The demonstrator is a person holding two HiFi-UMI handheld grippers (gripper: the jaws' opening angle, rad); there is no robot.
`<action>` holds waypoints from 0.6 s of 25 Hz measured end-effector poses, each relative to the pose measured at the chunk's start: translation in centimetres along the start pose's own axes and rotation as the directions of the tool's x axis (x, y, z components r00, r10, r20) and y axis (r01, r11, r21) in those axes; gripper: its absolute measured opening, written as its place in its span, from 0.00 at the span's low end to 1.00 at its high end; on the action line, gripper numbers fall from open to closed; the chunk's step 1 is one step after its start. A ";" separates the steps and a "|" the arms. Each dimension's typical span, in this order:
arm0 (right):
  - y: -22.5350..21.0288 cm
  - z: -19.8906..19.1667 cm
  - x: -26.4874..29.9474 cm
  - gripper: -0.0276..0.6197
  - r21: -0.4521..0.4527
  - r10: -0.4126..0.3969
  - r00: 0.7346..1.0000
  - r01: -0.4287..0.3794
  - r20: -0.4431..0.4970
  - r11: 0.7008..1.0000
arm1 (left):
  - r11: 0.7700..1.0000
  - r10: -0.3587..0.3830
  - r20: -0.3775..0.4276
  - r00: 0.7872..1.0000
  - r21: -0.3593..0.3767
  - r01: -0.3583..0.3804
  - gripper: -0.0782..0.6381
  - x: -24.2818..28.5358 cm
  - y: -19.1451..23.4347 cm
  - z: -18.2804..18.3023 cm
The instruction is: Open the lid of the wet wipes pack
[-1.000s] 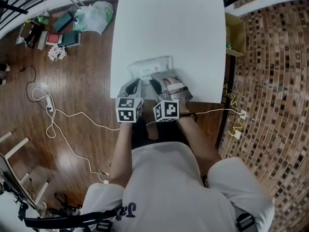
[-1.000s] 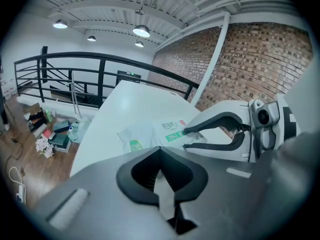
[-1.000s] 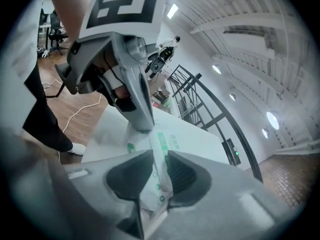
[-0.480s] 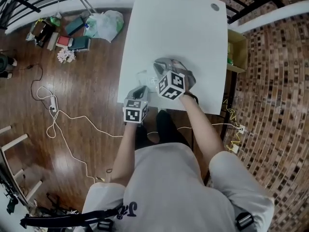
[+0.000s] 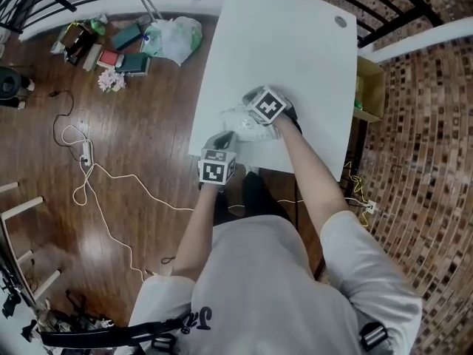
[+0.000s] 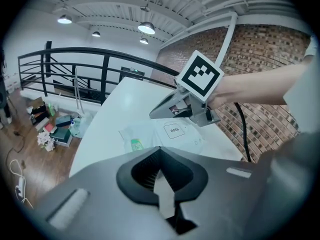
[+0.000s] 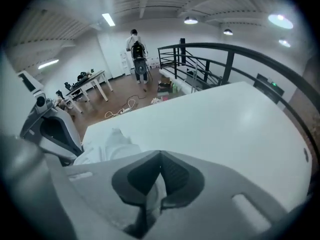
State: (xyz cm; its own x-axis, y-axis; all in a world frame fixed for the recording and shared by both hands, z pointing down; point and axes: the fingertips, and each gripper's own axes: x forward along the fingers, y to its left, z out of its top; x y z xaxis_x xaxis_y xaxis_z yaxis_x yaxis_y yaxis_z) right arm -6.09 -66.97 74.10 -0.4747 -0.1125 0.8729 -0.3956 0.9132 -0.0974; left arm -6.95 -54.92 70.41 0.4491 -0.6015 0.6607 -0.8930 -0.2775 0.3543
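The wet wipes pack [image 5: 238,119] lies near the front edge of the white table [image 5: 295,43]. In the left gripper view the pack [image 6: 150,136] has a white lid label reading OPEN [image 6: 174,130], which lies flat. My right gripper [image 5: 253,118] is over the pack and pointing steeply down. Its jaws [image 6: 152,116] hang just above the pack's far part. They are shut [image 7: 160,156], and I see nothing clearly pinched between them. My left gripper [image 5: 224,140] stays at the table's front edge, short of the pack, shut and empty [image 6: 159,151].
Books and a plastic bag [image 5: 171,35] lie on the wooden floor left of the table, along with a cable and power strip [image 5: 86,154]. A cardboard box [image 5: 369,87] stands at the table's right. A black railing [image 6: 75,59] runs beyond. A person [image 7: 136,49] stands far off.
My right gripper left the table's front edge beside the left one, moved out over the pack and rolled. The left gripper kept its place at the edge.
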 end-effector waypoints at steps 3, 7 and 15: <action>0.0 1.8 -3.2 0.03 0.053 -0.104 0.982 0.097 0.159 0.994 | 0.999 -0.038 0.007 0.999 0.015 0.038 0.13 -0.9 -0.3 -0.4; 2.3 1.8 -11.4 0.03 0.277 -0.285 0.891 0.191 0.353 0.941 | 0.997 -0.076 0.086 0.993 0.040 0.072 0.13 -4.3 -0.8 0.7; 11.2 -4.7 -24.6 0.03 0.570 -0.649 0.651 0.381 0.394 0.728 | 0.935 -0.318 0.233 0.919 0.235 0.264 0.13 -13.9 -6.8 5.6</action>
State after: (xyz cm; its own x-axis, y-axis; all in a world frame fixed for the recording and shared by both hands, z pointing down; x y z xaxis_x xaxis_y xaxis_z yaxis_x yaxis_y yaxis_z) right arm 4.85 -52.12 53.84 -0.3617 -0.8204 0.4429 -0.9170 0.3988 -0.0102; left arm -7.33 -48.83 55.14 0.6897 -0.6391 0.3404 -0.7238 -0.5945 0.3502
